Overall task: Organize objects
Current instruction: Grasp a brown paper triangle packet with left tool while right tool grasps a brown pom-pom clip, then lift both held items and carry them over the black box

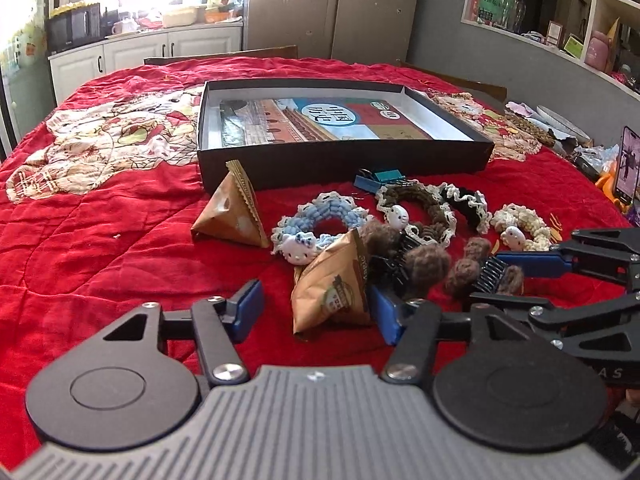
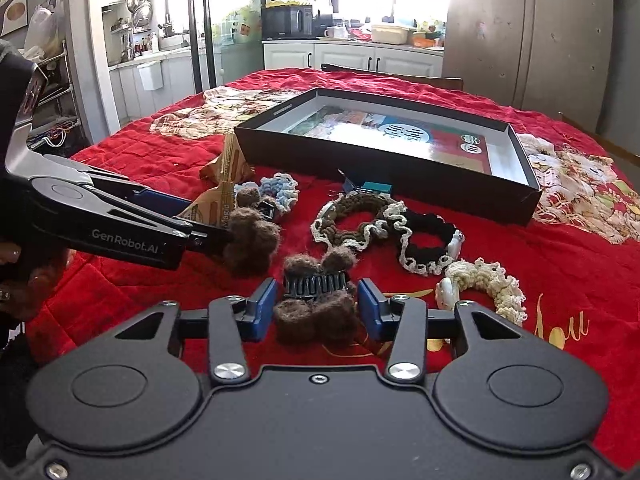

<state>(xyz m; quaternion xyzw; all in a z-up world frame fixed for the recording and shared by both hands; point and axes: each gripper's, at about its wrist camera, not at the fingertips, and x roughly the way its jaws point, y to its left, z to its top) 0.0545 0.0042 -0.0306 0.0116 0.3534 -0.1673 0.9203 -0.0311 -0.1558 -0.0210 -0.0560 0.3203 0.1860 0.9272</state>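
Two tan triangular packets [image 1: 231, 208], one [image 1: 332, 284] between the spread pads of the left gripper [image 1: 316, 308], apparently untouched on one side. Two brown fuzzy claw clips; one [image 2: 316, 300] sat between the right gripper [image 2: 318, 308] pads, contact unclear. Four crocheted scrunchies [image 1: 320, 216]. Two binder clips [image 1: 378, 178]. One black box [image 1: 340, 136] holding a picture book. All lay on a red quilt [image 1: 100, 240]; white kitchen cabinets [image 2: 352, 58] stood behind.

scrunchies [image 1: 320, 220]: 4 | snack packets [image 1: 332, 292]: 2 | fuzzy claw clips [image 2: 316, 300]: 2 | box [image 1: 344, 160]: 1
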